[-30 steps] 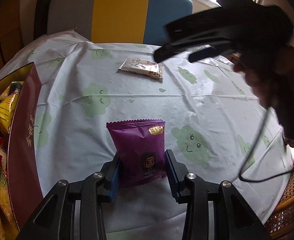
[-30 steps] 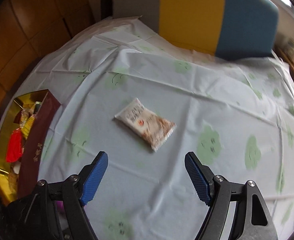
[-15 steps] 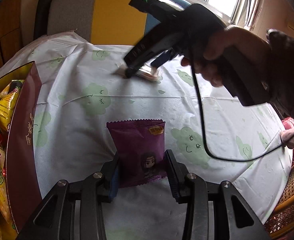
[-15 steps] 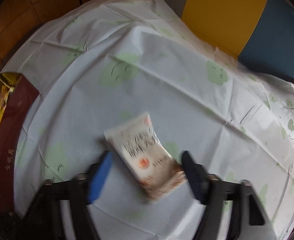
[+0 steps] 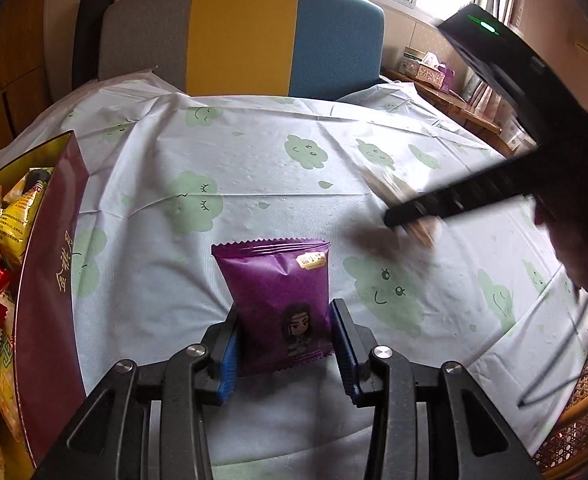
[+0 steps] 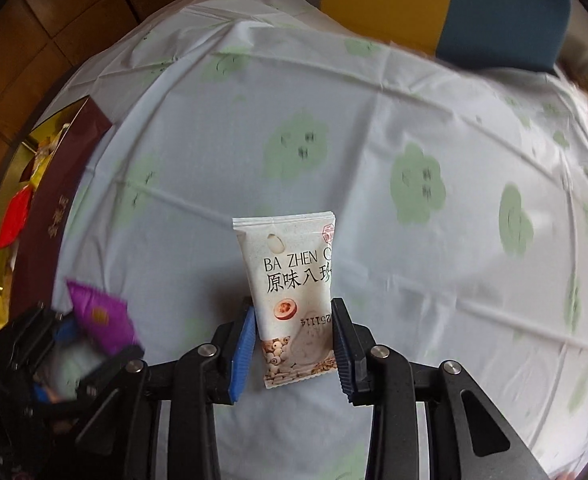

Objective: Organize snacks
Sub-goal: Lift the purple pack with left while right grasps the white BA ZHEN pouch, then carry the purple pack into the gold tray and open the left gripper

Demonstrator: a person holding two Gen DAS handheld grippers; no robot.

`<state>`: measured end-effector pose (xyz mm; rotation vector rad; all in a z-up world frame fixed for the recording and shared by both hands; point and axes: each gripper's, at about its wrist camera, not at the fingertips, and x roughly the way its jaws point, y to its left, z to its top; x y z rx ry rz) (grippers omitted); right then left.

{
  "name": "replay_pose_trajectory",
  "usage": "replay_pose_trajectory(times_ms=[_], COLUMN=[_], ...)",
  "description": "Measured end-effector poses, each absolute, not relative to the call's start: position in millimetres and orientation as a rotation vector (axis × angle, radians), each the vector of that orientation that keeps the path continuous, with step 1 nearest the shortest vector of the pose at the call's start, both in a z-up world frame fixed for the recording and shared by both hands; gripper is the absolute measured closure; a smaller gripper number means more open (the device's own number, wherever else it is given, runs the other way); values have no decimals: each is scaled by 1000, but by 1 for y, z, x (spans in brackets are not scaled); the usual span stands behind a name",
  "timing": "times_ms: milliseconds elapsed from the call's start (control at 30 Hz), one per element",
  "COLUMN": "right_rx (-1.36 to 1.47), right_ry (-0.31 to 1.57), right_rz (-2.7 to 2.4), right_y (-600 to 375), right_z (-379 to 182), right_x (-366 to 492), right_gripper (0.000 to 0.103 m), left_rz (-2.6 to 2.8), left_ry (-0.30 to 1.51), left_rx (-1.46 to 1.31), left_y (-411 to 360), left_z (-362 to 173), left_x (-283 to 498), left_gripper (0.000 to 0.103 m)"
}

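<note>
Two packets are held at this moment, one in each gripper, and both are judged to be bound for the maroon box (image 5: 49, 264) at the left edge of the worktop (image 5: 253, 184). The box is already crowded with yellow and red snack packets (image 5: 9, 220), so a free gap should be picked out before anything is lowered into it.

Just right of the box, the left gripper (image 5: 285, 344) is clamped on the purple packet (image 5: 279, 292), with the blue pads pressed against the packet's lower sides and its crimped top edge standing clear above the cloth. As this packet is nearest the box, it is best carried over first, kept upright, and released only once it is over the opening.

Further right, the right gripper (image 6: 294, 344) has just been closing and is now pinched on the white packet (image 6: 294, 288), which is gripped near its lower end with most of its length sticking out ahead of the pads. The hold is low on a soft pouch, so the packet could swing or slip; it should be lifted steadily, without jerks. In the left view it is seen blurred, apparently just above the cloth. The two grippers are near each other, so one should be moved at a time and the trailing cable (image 5: 554, 380) kept away from the packets.
</note>
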<state>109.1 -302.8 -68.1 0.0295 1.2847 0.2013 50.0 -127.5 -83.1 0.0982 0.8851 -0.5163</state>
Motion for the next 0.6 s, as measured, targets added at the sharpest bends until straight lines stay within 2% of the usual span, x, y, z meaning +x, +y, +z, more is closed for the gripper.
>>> replay_pose_trajectory(times_ms=[267,600], right_rx=[77,-1], right_ry=[1260,1243], right_rz=[196,179], right_y=[-313,-300], right_z=[-76,-78], right_x=[93,91], right_gripper=[64,63], left_rz=[-500,-483], left_ry=[882,876], left_rx=[122,138], left_y=[-131,-133], left_z=[-83,-83], left_x=[50,48], left_gripper=[62,61])
